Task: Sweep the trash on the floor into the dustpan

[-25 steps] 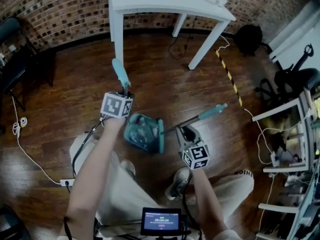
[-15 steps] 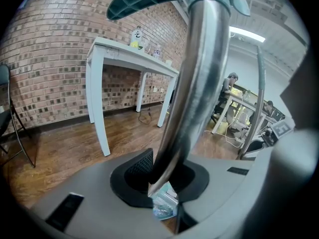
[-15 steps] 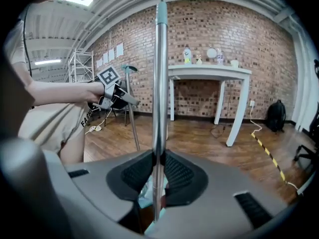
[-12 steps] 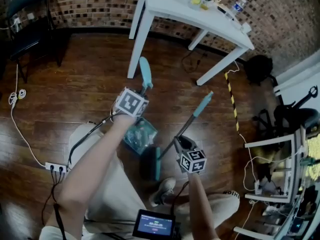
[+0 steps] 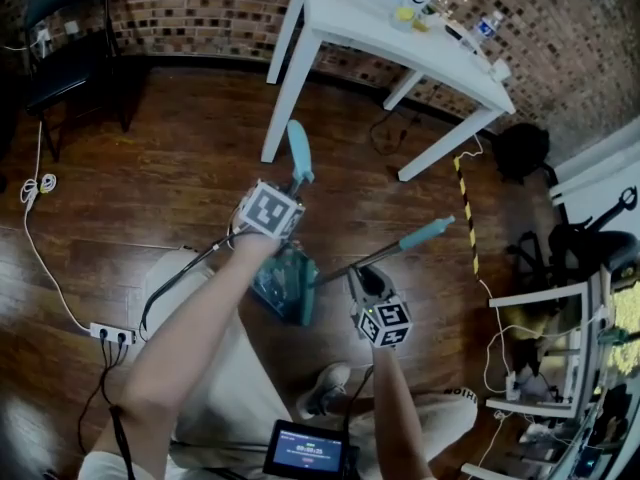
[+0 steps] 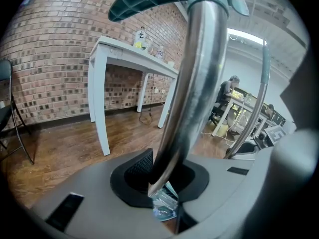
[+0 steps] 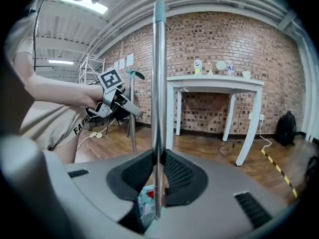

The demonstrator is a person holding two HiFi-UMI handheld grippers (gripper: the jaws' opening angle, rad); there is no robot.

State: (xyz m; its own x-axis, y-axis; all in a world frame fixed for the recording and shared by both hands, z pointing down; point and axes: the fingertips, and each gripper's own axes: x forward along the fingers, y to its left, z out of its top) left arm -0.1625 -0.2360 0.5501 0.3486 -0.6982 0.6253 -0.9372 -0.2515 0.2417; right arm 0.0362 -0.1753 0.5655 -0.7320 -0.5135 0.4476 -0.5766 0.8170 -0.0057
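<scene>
The left gripper [image 5: 288, 188] has its 2 jaws closed tight on the metal pole [image 6: 184, 83] of the dustpan [image 5: 270, 286], which rises steeply and ends in a teal grip [image 5: 298, 152]. The right gripper [image 5: 360, 274] is likewise clamped on the thin metal broom handle [image 7: 158, 83], with the dark ribbed pads [image 7: 178, 174] pressing it from both sides. In the head view this handle slants up to the right to a teal tip [image 5: 428, 232].

The teal dustpan lies low over the wooden floor [image 5: 180, 168], between the 2 grippers and just ahead of the person's legs. The broom head [image 5: 307, 303] is right against its open side. The trash [image 6: 163, 206] (crumpled clear wrapping, as far as the left gripper view shows) lies inside the pan, seen below the clamped pole.

A white table [image 5: 400, 28] stands against the brick wall [image 5: 190, 13], well beyond the pan. A power strip [image 5: 110, 335] lies on the floor to the left.
</scene>
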